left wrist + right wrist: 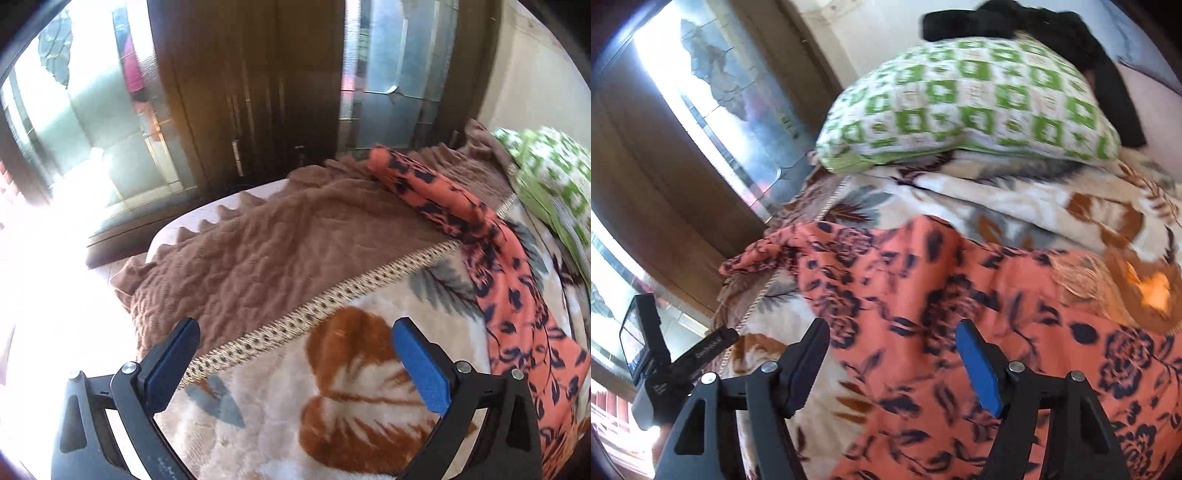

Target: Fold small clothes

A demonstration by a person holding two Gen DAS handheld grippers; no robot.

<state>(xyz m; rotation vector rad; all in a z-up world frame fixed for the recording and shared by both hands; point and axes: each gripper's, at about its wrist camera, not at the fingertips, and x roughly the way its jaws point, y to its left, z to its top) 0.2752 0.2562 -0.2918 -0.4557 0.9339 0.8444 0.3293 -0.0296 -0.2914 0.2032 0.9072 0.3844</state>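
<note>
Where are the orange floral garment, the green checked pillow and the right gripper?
orange floral garment [923, 280], right wrist view, spread middle.
green checked pillow [975, 99], right wrist view, top face.
right gripper [892, 365], right wrist view, between open fingertips.

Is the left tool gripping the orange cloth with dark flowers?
No, the left tool stands open over the cream leaf-print blanket, and the orange floral cloth lies off to its right, untouched.

An orange garment [960, 314] printed with dark navy flowers and leaves lies spread and rumpled on the floral blanket [1015, 206], just below the green-checked pillow [967, 99]. One end is bunched into a twisted strip [417, 184] reaching onto the blanket's brown part.
</note>
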